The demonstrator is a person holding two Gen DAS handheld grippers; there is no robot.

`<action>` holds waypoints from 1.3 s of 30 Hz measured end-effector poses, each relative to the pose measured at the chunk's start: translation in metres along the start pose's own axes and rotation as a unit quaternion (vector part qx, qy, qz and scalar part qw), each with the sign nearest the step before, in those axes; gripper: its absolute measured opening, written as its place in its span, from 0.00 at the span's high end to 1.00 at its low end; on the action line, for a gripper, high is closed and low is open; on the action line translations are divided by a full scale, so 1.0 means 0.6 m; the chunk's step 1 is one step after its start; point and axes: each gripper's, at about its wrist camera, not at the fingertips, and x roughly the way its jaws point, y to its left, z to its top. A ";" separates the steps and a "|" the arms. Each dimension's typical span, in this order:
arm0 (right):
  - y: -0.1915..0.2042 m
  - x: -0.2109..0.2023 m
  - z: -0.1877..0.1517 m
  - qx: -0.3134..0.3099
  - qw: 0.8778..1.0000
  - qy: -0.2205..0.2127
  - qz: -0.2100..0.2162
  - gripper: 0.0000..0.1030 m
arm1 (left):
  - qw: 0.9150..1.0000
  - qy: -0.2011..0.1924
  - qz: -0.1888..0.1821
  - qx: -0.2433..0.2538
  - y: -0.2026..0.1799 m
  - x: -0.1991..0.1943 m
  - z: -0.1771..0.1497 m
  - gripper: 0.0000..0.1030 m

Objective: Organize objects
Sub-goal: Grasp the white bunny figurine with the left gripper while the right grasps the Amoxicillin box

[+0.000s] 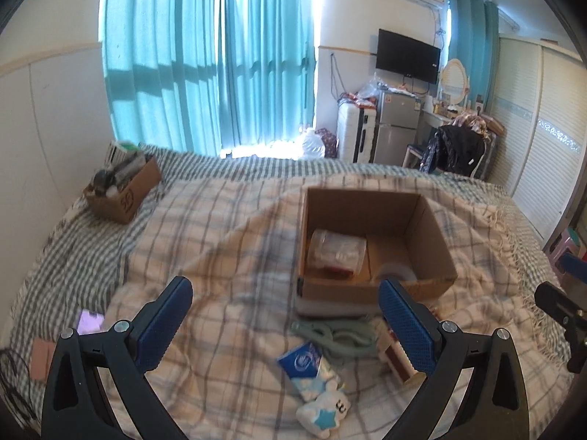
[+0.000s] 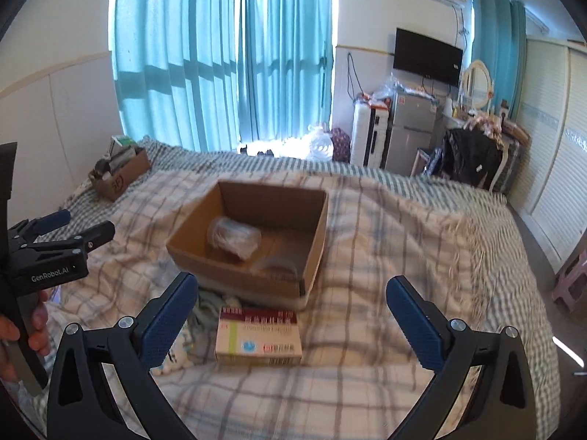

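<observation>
An open cardboard box sits on the plaid blanket and holds a clear plastic jar and a tape roll. My left gripper is open and empty above the blanket. In front of it lie a green clip, a blue-and-white pack, a white toy with a blue star and a small box. My right gripper is open, with a medicine box lying on the blanket between its fingers, untouched.
A second cardboard box full of items stands at the bed's far left. A purple card and a pink pad lie at the left edge. Fridge, suitcase and chair stand beyond the bed.
</observation>
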 end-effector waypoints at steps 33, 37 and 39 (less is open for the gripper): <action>0.069 0.147 -0.109 -0.060 0.990 0.125 0.007 0.00 | 0.985 0.152 -0.077 0.017 -0.011 0.100 -0.207 0.40; 0.103 0.163 -0.098 -0.097 0.987 0.129 0.004 0.00 | 0.992 0.124 -0.034 0.014 0.018 0.089 -0.170 0.40; 0.126 0.192 -0.102 -0.125 0.980 0.152 -0.008 0.00 | 0.993 0.119 -0.009 0.012 0.027 0.094 -0.156 0.40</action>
